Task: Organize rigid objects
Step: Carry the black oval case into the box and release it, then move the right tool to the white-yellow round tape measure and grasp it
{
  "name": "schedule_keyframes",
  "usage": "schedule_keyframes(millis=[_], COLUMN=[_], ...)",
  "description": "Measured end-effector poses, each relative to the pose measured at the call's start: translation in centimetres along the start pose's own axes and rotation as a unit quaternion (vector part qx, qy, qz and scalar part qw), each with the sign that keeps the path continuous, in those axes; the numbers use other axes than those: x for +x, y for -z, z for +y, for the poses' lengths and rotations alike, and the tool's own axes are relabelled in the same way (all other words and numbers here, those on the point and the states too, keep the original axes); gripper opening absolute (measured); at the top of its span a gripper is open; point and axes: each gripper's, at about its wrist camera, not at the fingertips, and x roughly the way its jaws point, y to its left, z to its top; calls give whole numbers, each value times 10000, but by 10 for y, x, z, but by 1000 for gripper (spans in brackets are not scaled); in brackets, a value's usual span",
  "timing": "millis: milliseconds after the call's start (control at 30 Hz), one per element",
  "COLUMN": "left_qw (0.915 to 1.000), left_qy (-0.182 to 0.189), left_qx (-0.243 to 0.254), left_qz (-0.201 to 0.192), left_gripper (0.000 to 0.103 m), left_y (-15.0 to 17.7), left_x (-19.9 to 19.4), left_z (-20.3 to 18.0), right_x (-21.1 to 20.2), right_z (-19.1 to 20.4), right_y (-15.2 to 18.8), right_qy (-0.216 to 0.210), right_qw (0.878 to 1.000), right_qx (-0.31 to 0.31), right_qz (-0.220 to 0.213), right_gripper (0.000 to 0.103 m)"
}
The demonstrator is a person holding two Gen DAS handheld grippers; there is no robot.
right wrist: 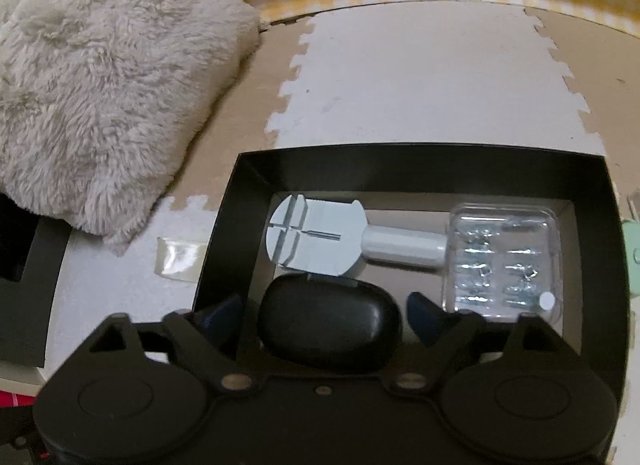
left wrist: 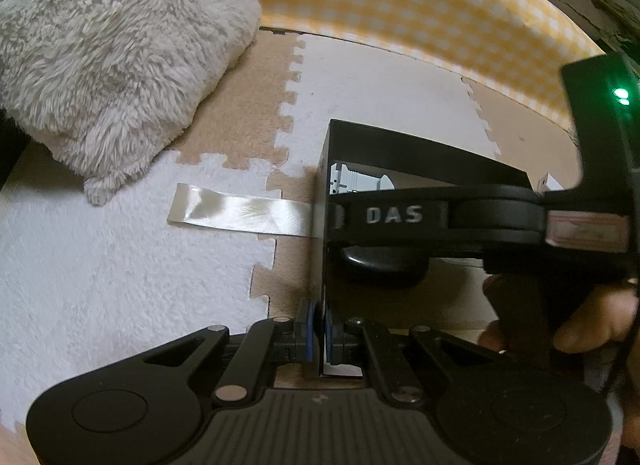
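Far left sat the fluffy cushion (right wrist: 100, 77), then a tape strip (left wrist: 240, 213) on the floor mat (left wrist: 100, 285). The left claw (left wrist: 319, 331) pinched the black box's (right wrist: 420, 161) wall. Inside lay the pale tool (right wrist: 316, 237), black case (right wrist: 328, 321), blister pack (right wrist: 504, 257). The right claw (right wrist: 326, 315) straddled the case, spread wide. Closing off-centre might squirt that smooth case sideways.

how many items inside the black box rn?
3 in the black box: white watch tool at back left, clear parts blister at right, black oval case at front between the open right gripper fingers. More may hide under the gripper.
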Motion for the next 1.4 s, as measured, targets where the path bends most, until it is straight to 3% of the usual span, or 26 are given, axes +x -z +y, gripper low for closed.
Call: schedule_keyframes(millis=[433, 600, 900, 1133, 1400], left_qw=[10000, 10000, 10000, 10000, 10000], left_qy=[4, 3, 7, 4, 0], left_qx=[5, 8, 4, 10, 13], left_qz=[-12, -18, -23, -23, -23], left_gripper=[6, 6, 6, 6, 6], left_y=[-1, -1, -2, -1, -2], left_x=[0, -1, -2, -2, -2], left_z=[1, 1, 0, 0, 0], right_x=[-49, -78, -129, -165, -179], right_z=[-15, -24, -50, -83, -148], right_y=[9, 10, 10, 11, 18], right_qy=[-311, -454, -640, -244, 478], right_qw=[9993, 9980, 9935, 9889, 9843], right_qx=[-112, -195, -168, -20, 228], right_qz=[-179, -404, -931, -1462, -1684], right_gripper=[97, 103, 103, 103, 103])
